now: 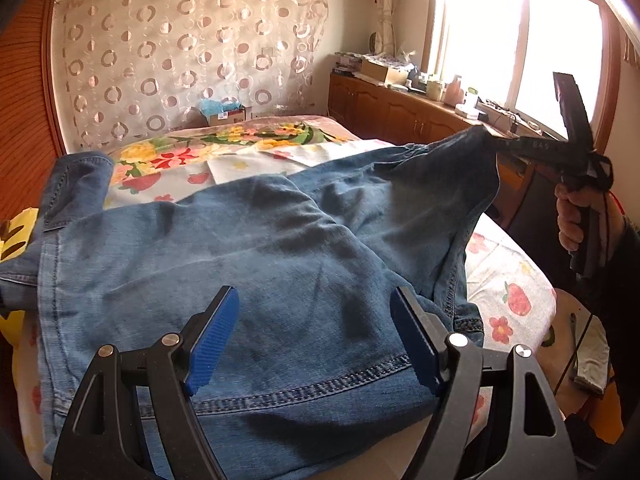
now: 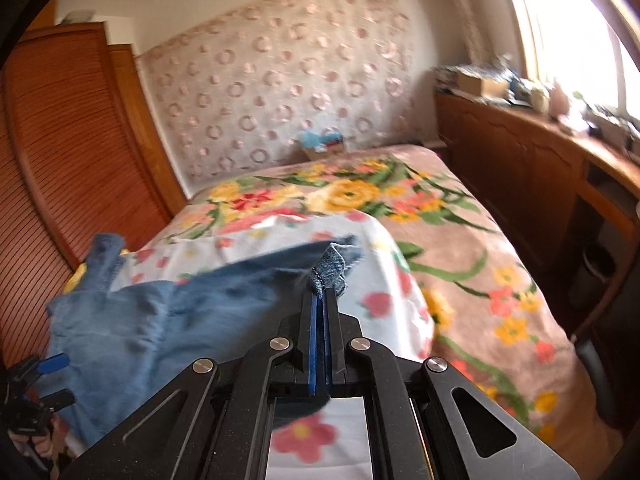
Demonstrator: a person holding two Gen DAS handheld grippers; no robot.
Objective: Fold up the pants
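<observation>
Blue denim pants (image 1: 280, 264) lie spread on the bed, with a stitched hem near me. My left gripper (image 1: 316, 316) is open, its blue pads on either side of the denim just above it, holding nothing. My right gripper (image 2: 320, 300) is shut on a corner of the pants (image 2: 330, 268) and lifts it above the bed. It also shows in the left wrist view (image 1: 500, 146) at the right, pulling the fabric up. The pants (image 2: 160, 320) trail left in the right wrist view, where the left gripper (image 2: 48, 380) shows at the lower left.
The bed (image 2: 460, 240) has a floral blanket and a white strawberry sheet (image 1: 508, 280). A wooden wardrobe (image 2: 60, 160) stands left. A wooden cabinet (image 1: 400, 108) with clutter runs under the window at right. A small box (image 1: 224, 112) sits at the bed's head.
</observation>
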